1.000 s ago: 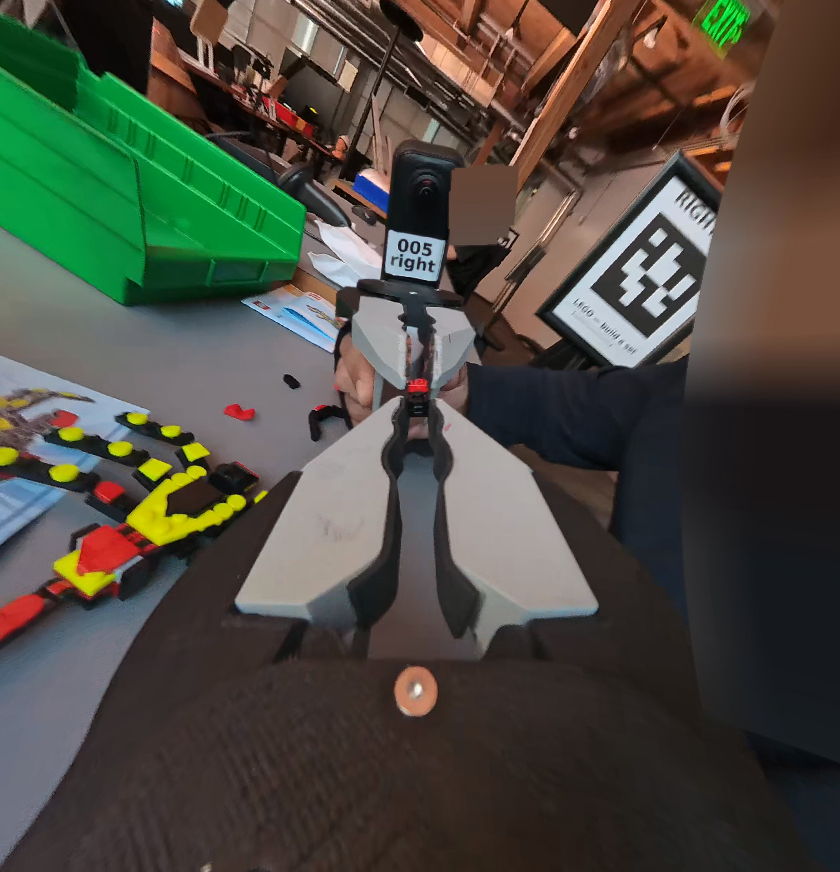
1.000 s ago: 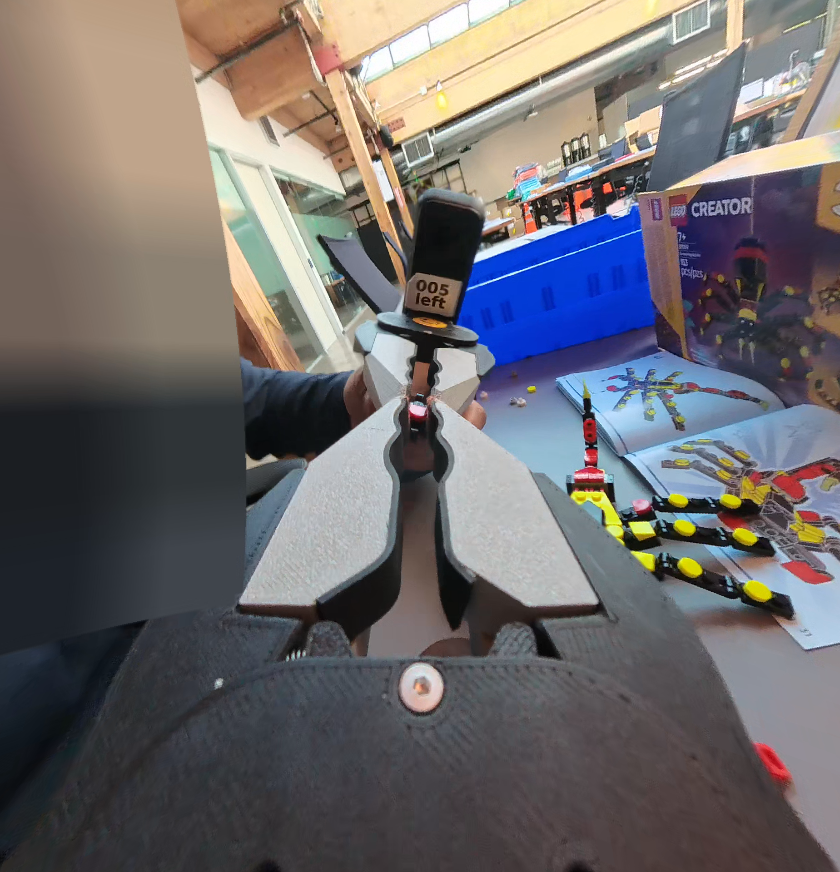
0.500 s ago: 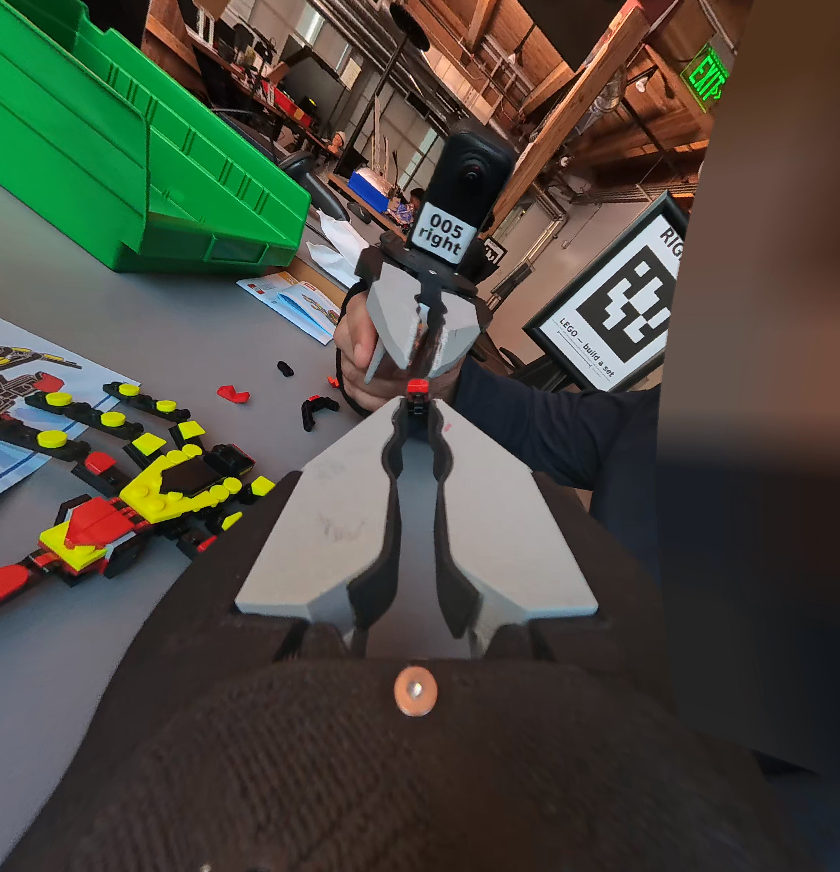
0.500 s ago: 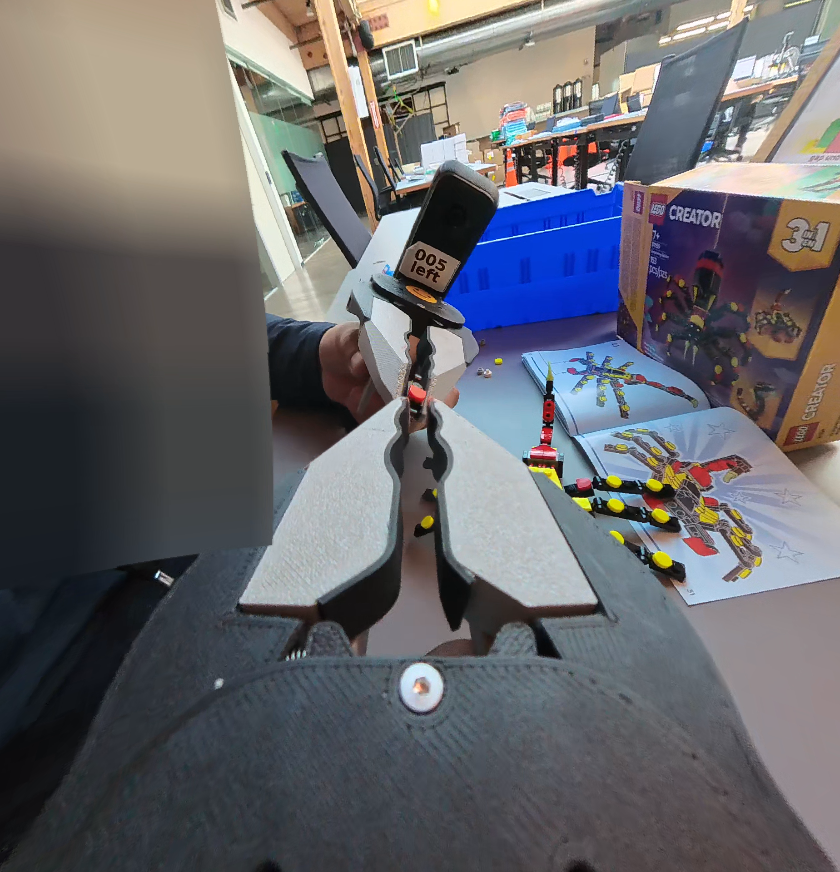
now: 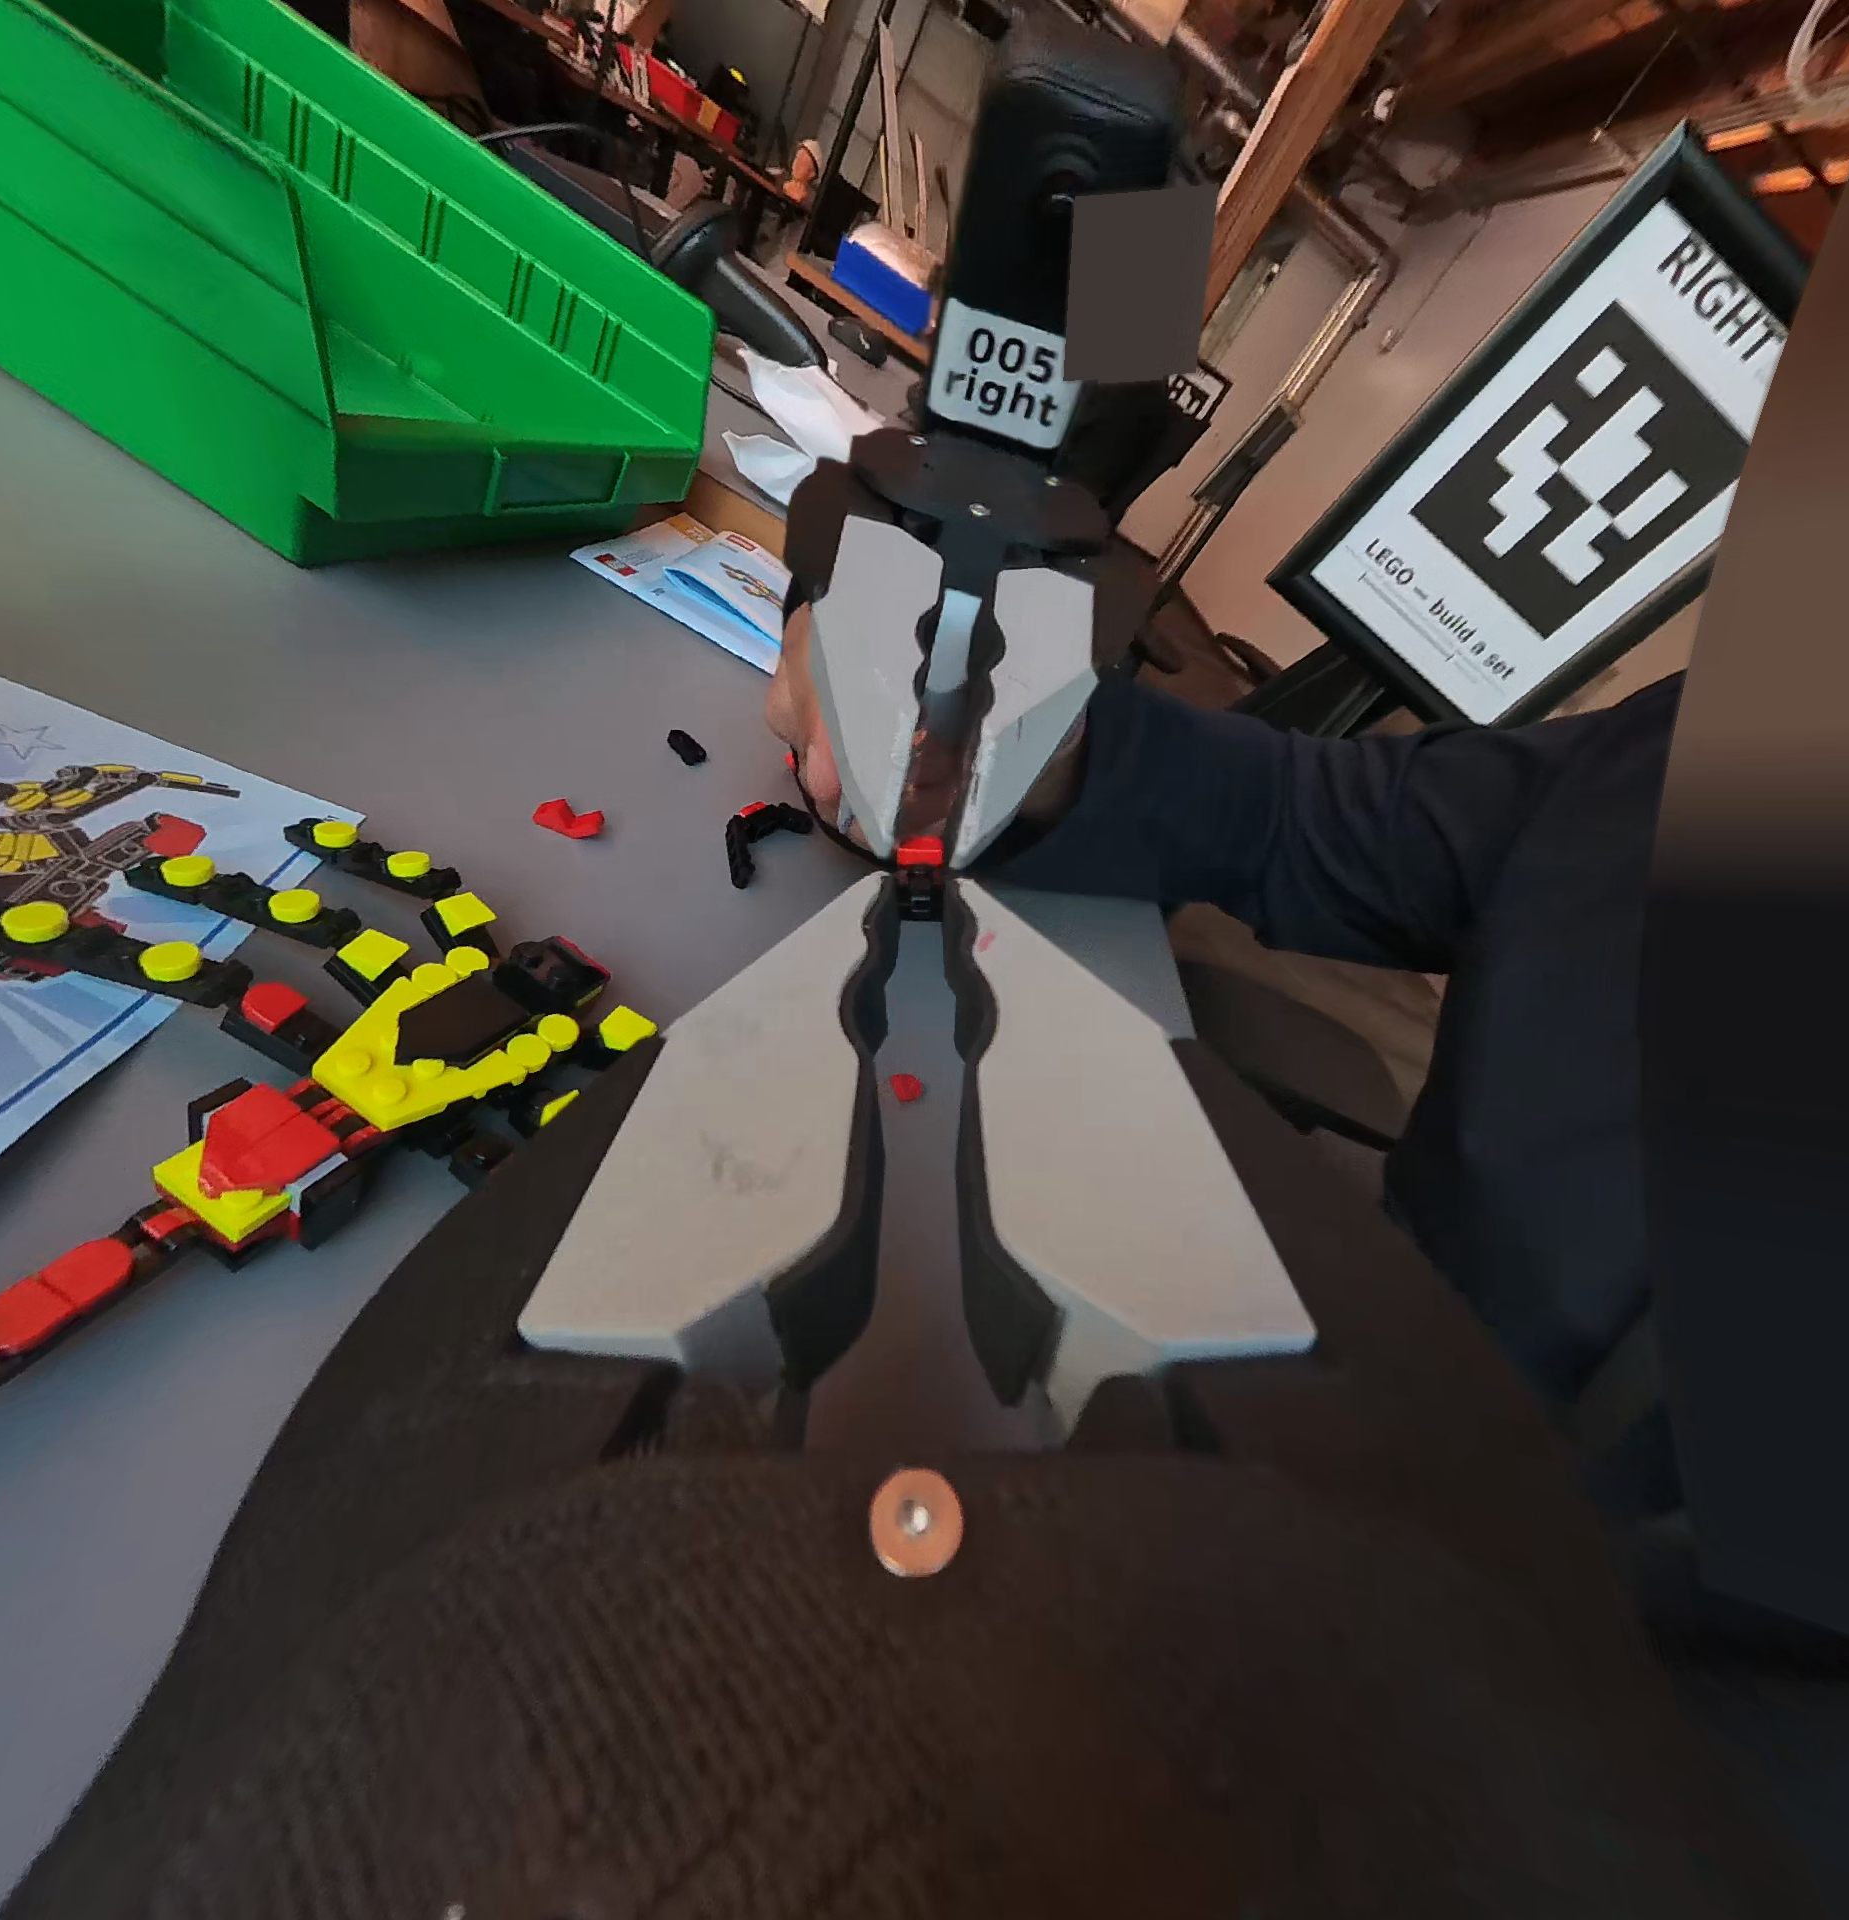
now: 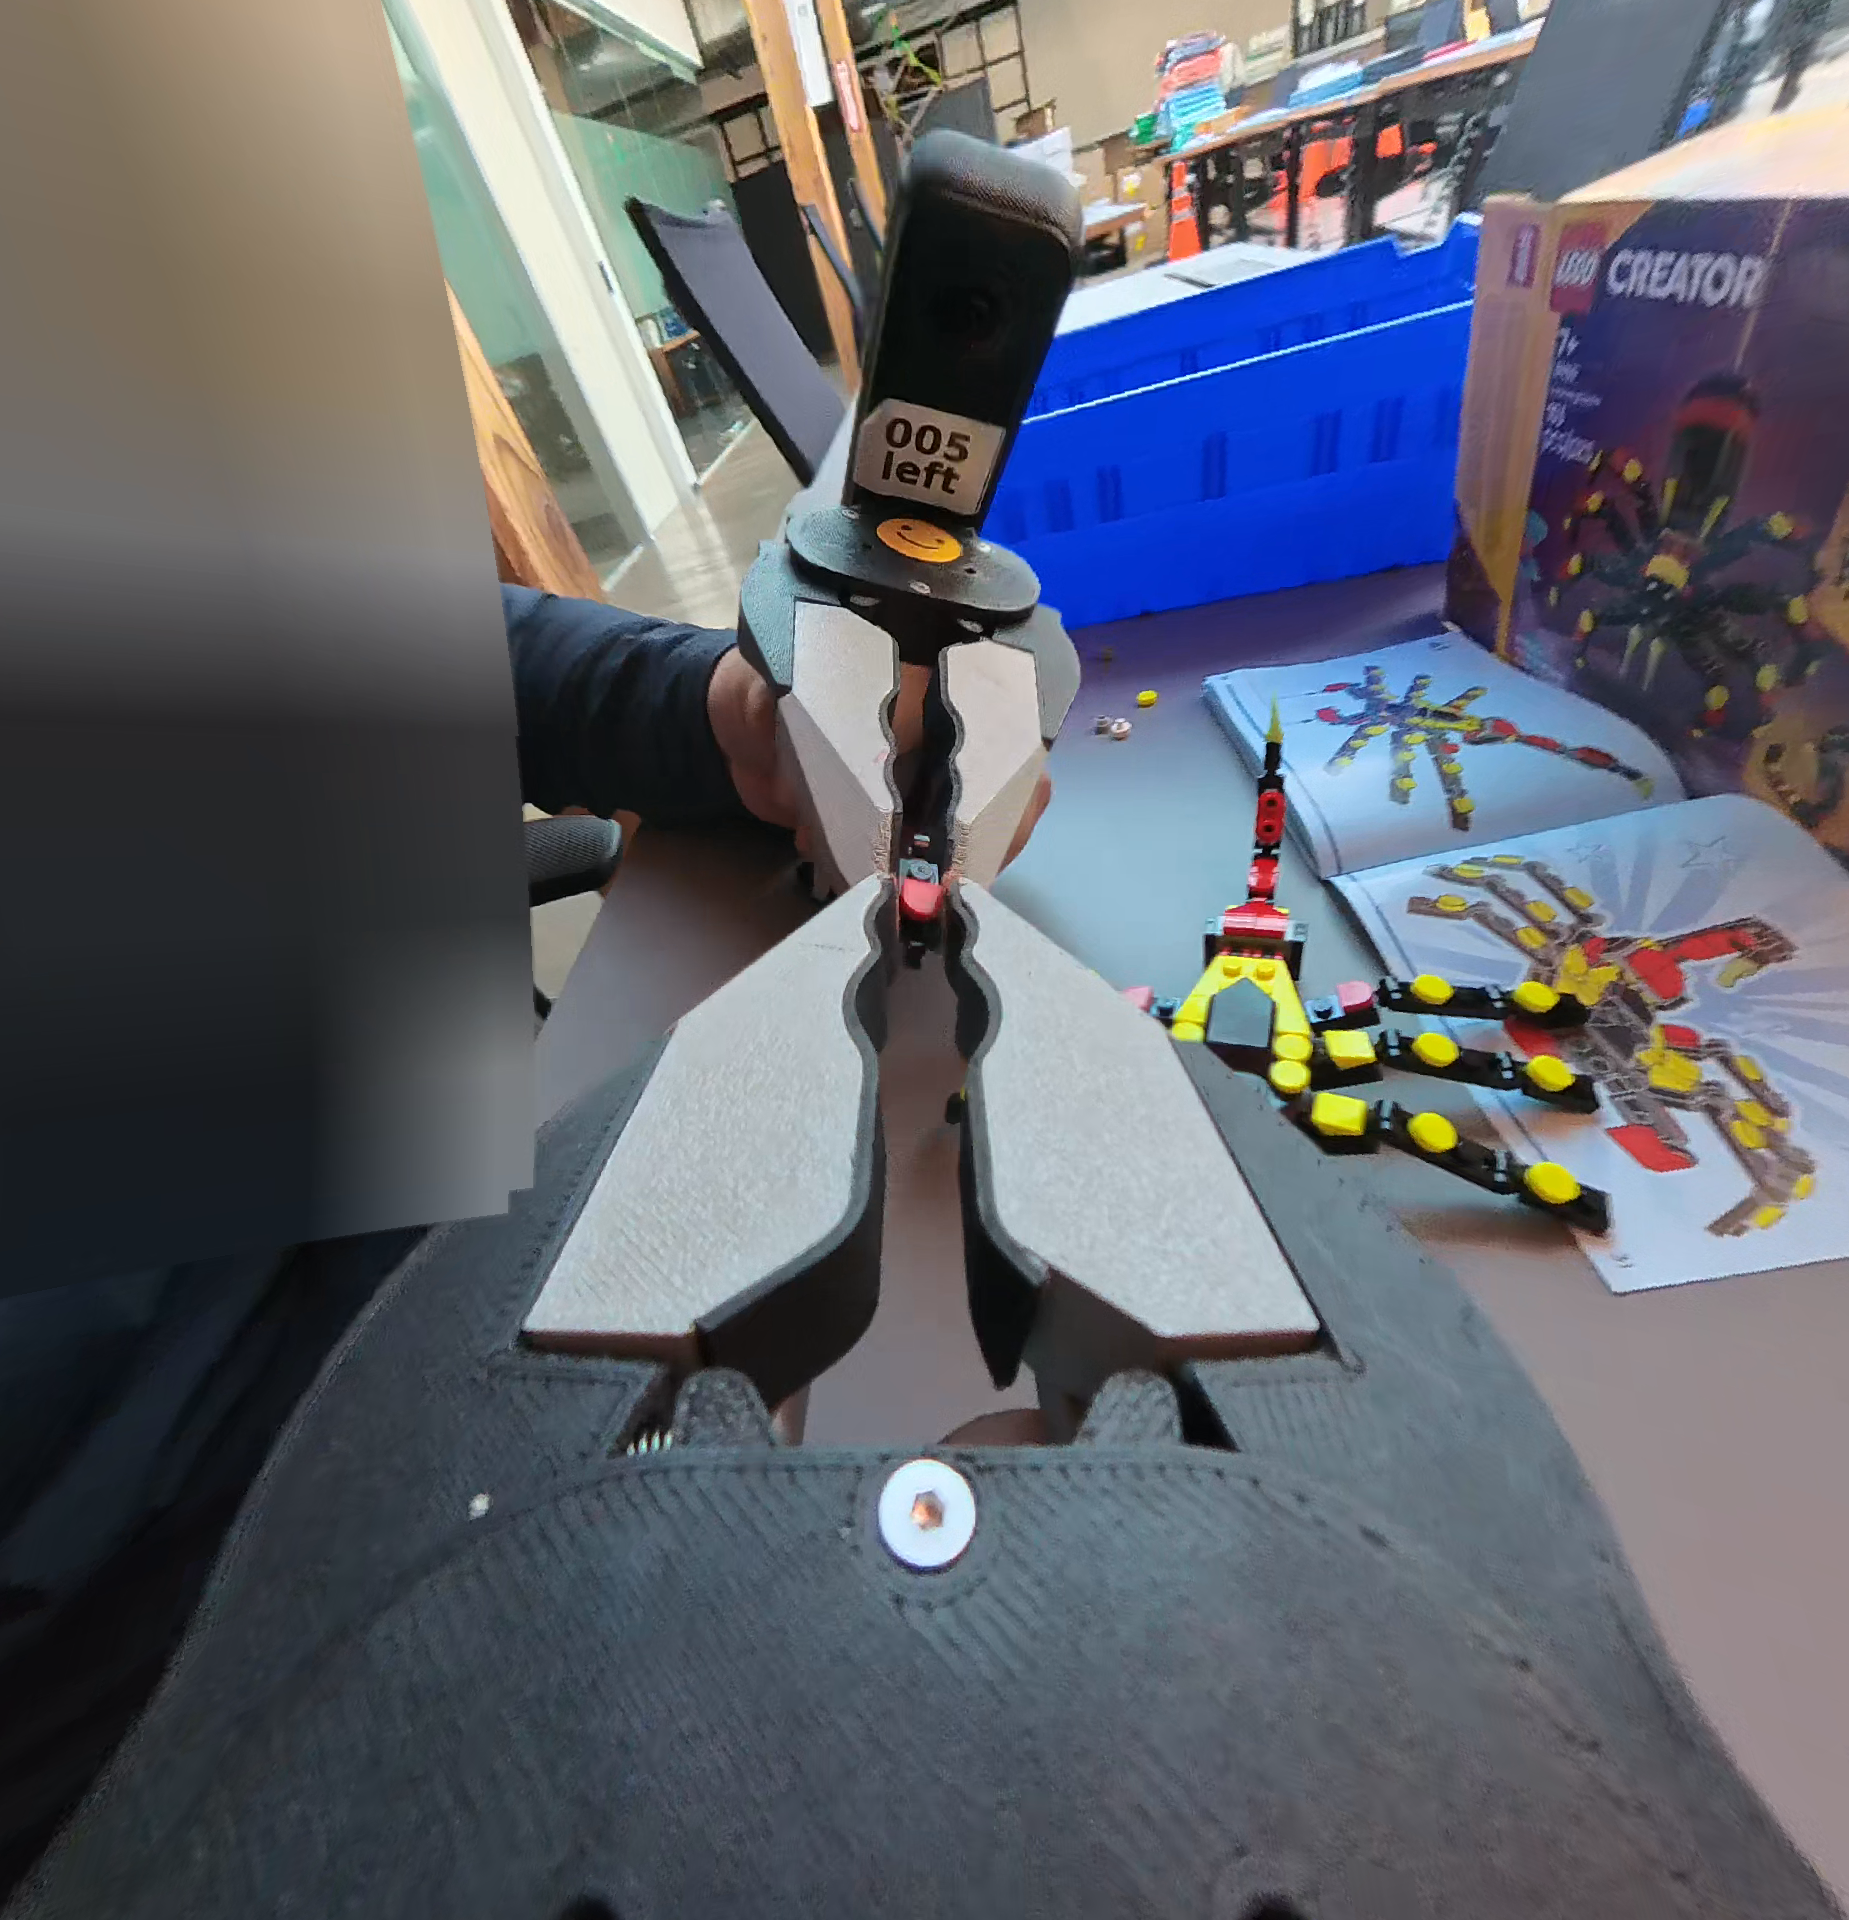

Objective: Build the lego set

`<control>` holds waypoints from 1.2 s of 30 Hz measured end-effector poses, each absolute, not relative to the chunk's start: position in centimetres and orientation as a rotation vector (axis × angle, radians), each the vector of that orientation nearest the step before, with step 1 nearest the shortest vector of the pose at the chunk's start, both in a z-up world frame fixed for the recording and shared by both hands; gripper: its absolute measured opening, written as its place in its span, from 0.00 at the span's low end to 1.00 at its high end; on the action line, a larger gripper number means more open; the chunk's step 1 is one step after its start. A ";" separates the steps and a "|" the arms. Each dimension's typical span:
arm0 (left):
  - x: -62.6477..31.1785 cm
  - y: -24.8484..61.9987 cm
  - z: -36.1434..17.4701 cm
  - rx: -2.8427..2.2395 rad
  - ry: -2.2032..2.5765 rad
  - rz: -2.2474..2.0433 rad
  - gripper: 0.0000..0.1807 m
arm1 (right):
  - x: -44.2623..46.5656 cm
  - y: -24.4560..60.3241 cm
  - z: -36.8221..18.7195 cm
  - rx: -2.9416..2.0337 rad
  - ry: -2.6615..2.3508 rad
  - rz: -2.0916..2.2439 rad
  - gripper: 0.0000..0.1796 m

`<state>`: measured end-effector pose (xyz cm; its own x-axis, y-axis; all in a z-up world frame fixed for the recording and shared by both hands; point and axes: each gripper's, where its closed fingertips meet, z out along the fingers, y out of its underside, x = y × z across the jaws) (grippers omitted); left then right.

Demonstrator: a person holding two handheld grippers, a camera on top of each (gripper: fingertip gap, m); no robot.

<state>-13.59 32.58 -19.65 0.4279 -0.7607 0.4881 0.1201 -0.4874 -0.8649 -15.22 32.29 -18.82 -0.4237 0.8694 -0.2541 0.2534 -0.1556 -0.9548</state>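
Both grippers have tipped back to face each other, tip to tip above the grey table (image 5: 432, 665), the left gripper (image 5: 917, 902) pinching a small black brick (image 5: 915, 900), the right gripper (image 6: 917, 902) pinching a small red brick (image 6: 916, 896), so push straight and gently.

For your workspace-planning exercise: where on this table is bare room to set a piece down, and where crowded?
Bare table lies between the green bin and the instruction booklet. Crowded: around the lego model and loose pieces beside it.
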 end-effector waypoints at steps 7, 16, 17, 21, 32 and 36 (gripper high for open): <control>-13.4 32.4 -19.8 -1.754 0.647 -1.055 0.03 | -15.2 31.9 -18.8 -1.267 -1.618 1.658 0.02; -13.3 32.6 -19.2 -1.686 0.670 -0.990 0.02 | -15.2 31.9 -18.2 -1.246 -1.600 1.638 0.02; -13.3 32.6 -19.2 -1.680 0.678 -0.969 0.03 | -15.2 32.0 -18.1 -1.251 -1.586 1.659 0.02; -13.5 32.7 -18.8 -1.652 0.677 -0.963 0.02 | -15.5 31.9 -17.8 -1.216 -1.575 1.607 0.02; -14.0 33.9 -17.7 -1.602 0.347 -1.318 0.02 | -14.8 36.7 -14.0 -1.147 -1.236 1.608 0.00; -14.5 34.1 -17.9 -1.617 0.327 -1.312 0.02 | -15.2 35.1 -15.8 -1.174 -1.423 1.554 0.00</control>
